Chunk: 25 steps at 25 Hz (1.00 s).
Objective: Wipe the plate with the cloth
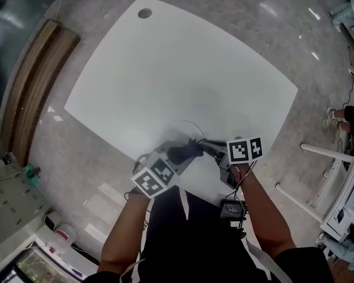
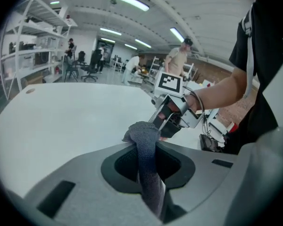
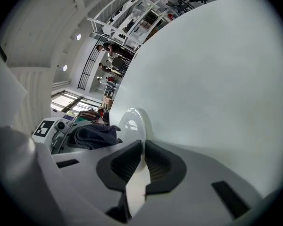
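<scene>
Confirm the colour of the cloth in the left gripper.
Dark grey, plain knit texture. The cloth shows best in the left gripper view.

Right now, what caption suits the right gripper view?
Right gripper pinches a white plate; left gripper holds a dark cloth beside it.

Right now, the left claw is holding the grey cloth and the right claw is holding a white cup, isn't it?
Not a cup: the right claw is pinching a white plate by its rim, as the right gripper view shows. The left claw does hold the grey cloth.
</scene>
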Motion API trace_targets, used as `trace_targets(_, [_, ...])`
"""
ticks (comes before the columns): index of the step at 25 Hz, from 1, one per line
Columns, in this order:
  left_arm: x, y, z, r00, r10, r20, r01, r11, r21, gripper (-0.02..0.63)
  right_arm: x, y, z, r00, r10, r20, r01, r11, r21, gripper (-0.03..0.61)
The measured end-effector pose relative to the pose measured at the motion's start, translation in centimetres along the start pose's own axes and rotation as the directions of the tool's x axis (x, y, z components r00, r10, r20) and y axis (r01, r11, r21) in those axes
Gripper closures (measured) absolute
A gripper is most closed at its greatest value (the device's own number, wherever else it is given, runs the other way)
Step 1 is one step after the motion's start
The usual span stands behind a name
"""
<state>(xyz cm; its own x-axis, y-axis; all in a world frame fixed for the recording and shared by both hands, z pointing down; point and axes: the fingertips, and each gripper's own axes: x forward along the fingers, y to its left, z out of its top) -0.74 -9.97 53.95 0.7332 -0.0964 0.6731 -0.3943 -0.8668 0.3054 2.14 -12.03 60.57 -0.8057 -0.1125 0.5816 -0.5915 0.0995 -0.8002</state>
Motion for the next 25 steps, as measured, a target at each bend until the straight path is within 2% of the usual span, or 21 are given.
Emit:
trace_targets(2, [1.3,0.9,0.4,0.997,0.053,-0.059,-0.048,0.996,0.078,0.56,-0.1,-0.1,-0.1,1.0,0.002,0.005,-0.002,1.0,0.009,0.555])
trace_targets(5, [2.3,3.2,0.3,0.98,0.155,-0.127,-0.132,0.977,0.17,0.56,-0.2,-0.1,-0.1,1.0,-0.002,0.007,0.002,1.0,0.013,0.555])
trace_targets(10, [0.5,7.5,-1.3,0.939,0.293,-0.181,-0.254,0.944,0.208,0.561,-0.1,0.1,-0.2,1.0,-0.01,0.016,0.01,1.0,0.004,0.556])
trace_targets(13, [-1.9,8.9,-2.8,0.918,0.343,-0.199,-0.309,0.933,0.183,0.561,-0.1,0.0,-0.1,0.999,-0.016,0.033,0.015,1.0,0.006,0.556])
trace_targets(17, [-4.5,8.0,-5.2,0.903,0.356,-0.24,-0.325,0.932,0.16,0.56,-0.4,-0.2,-0.1,0.999,-0.023,0.049,0.022,1.0,0.014,0.556])
trace_targets(22, [-4.5,2.9,-8.4,0.909,0.283,-0.307,-0.24,0.955,0.173,0.561,-0.3,-0.2,-0.1,0.997,-0.031,0.065,0.03,0.999,0.022,0.557])
trace_targets(25, [-2.6,0.0,-8.3,0.92,0.236,-0.313,-0.185,0.965,0.184,0.561,-0.3,-0.2,-0.1,0.997,-0.035,0.071,0.033,0.999,0.024,0.557])
